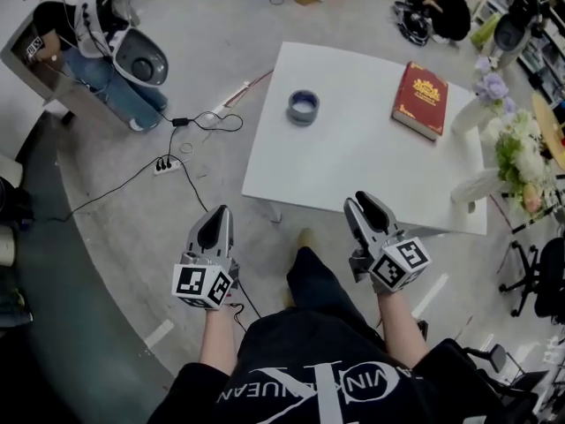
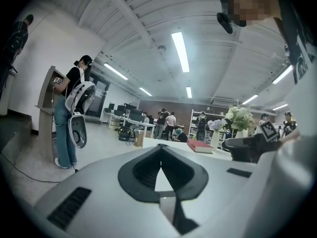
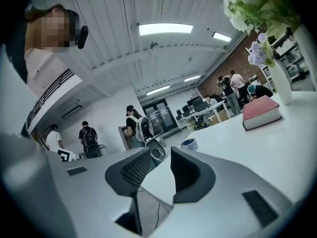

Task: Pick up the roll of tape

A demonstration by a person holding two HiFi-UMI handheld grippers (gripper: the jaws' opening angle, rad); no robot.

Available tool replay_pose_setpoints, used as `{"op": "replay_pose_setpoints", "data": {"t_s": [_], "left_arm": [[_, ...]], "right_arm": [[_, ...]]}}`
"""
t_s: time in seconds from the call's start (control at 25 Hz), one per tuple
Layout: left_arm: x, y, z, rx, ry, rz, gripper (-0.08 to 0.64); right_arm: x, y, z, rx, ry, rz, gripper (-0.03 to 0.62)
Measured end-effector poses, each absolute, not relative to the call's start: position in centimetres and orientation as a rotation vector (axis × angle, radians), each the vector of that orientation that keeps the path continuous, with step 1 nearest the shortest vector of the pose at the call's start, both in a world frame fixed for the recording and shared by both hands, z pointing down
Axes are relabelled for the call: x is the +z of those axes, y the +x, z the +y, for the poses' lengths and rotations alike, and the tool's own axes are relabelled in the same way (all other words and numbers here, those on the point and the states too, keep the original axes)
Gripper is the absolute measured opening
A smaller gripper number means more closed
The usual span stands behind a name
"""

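The roll of tape (image 1: 303,107), blue-grey, lies flat on the far left part of the white table (image 1: 353,162). It also shows small and far off as the tape roll (image 3: 188,144) in the right gripper view. Both grippers hang short of the table's near edge, above the floor. My left gripper (image 1: 216,215) points at the table with its jaws together and nothing in them; the left gripper (image 2: 159,148) shows its pads meeting at the tip. My right gripper (image 1: 367,205) is open, and in its own view the right gripper (image 3: 161,152) has an empty gap.
A red book (image 1: 421,99) lies on the table's far right. White vases of flowers (image 1: 508,144) stand along its right edge. Cables and a power strip (image 1: 167,164) run over the floor at left, near a person at a white machine (image 1: 115,34). An office chair (image 1: 534,276) stands at right.
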State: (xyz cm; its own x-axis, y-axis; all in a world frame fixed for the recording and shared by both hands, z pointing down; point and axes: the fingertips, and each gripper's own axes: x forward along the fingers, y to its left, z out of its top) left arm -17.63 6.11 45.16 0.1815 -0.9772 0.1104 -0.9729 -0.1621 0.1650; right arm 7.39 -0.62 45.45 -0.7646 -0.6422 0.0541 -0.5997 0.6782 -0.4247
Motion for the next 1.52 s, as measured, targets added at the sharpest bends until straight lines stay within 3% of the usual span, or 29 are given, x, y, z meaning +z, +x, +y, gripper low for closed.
{"op": "replay_pose_setpoints", "data": {"t_s": [0.84,1.52], "left_arm": [[46.7,-20.6,-13.9,0.019,2.302,-1.75,0.005],[48.7,-20.5,-20.6,0.116,2.39,-1.53,0.005]], "right_arm": [[48.6,-1.2,-20.9,-0.858,-1.004,2.898,0.121],[52.7,-2.6,-26.2,-1.043,-1.315,2.83,0.155]]}}
